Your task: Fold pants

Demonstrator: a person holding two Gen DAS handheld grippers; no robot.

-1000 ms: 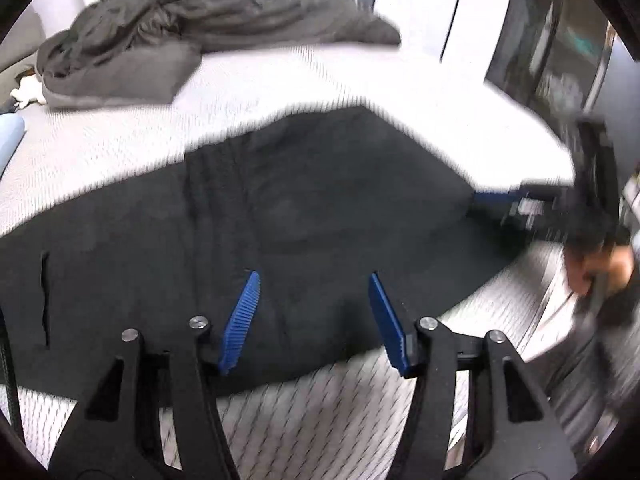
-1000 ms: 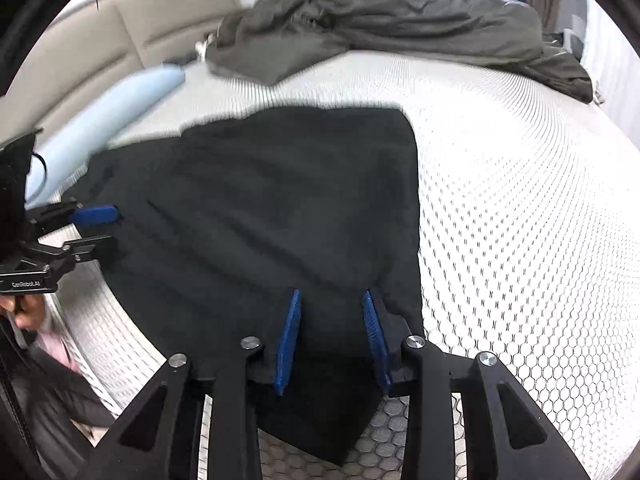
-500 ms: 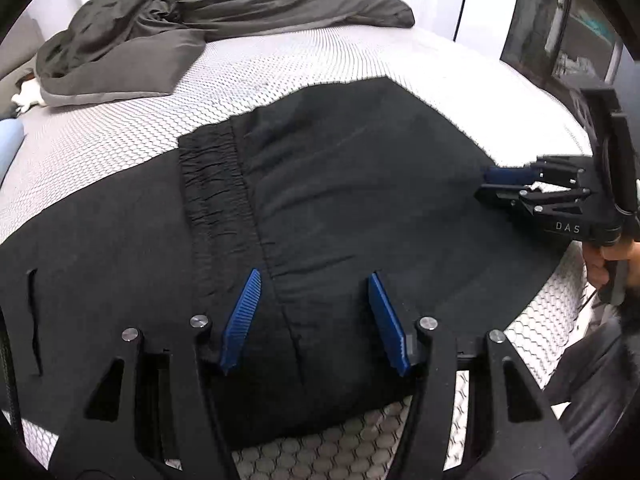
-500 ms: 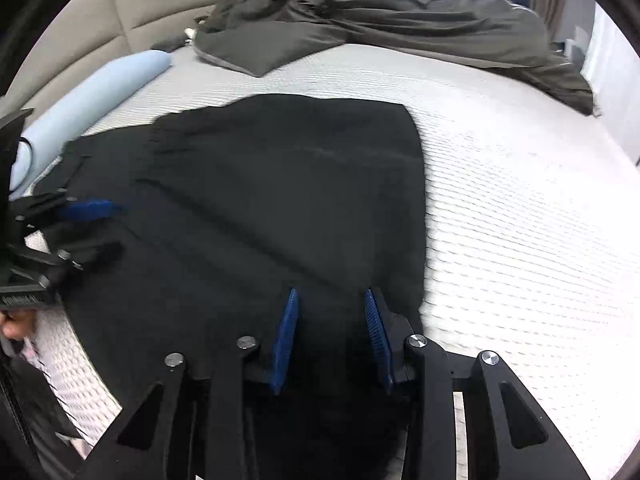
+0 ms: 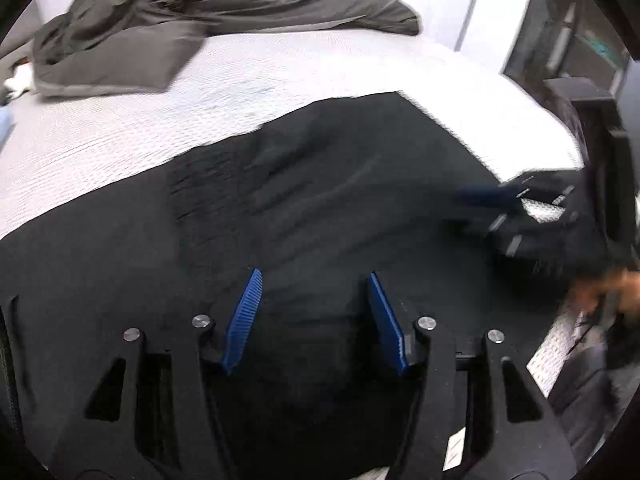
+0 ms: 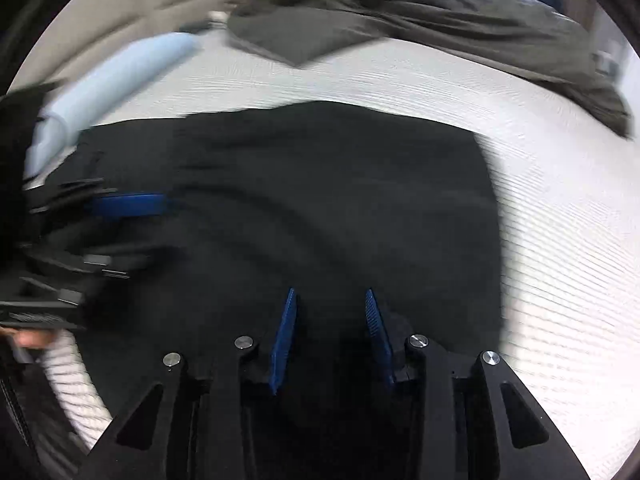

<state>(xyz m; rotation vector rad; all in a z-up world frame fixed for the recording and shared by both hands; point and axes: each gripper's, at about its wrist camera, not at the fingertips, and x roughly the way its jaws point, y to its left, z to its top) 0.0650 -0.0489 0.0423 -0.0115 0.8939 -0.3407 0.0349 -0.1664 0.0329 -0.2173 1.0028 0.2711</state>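
Black pants (image 5: 320, 184) lie spread flat on the white bed (image 5: 248, 76), with the gathered waistband (image 5: 200, 184) running across the middle. My left gripper (image 5: 314, 280) hovers low over the cloth near the waistband, jaws apart, nothing between the blue pads. My right gripper (image 6: 331, 296) is also open, above the pants (image 6: 340, 184) near their right edge. Each gripper shows in the other's view, blurred: the right gripper (image 5: 492, 200) at the right side and the left gripper (image 6: 132, 204) at the left side.
A crumpled dark grey duvet (image 5: 208, 12) covers the far end of the bed. A light blue bolster (image 6: 116, 80) lies by the beige headboard (image 6: 132, 4). The bed's edge and a person's hand (image 5: 616, 288) are at the right; dark furniture (image 5: 580, 40) stands beyond.
Both grippers have moved forward and lower over the pants, so the near hem has slipped out of view beneath them. Their jaws kept the same width. The pants have not shifted.
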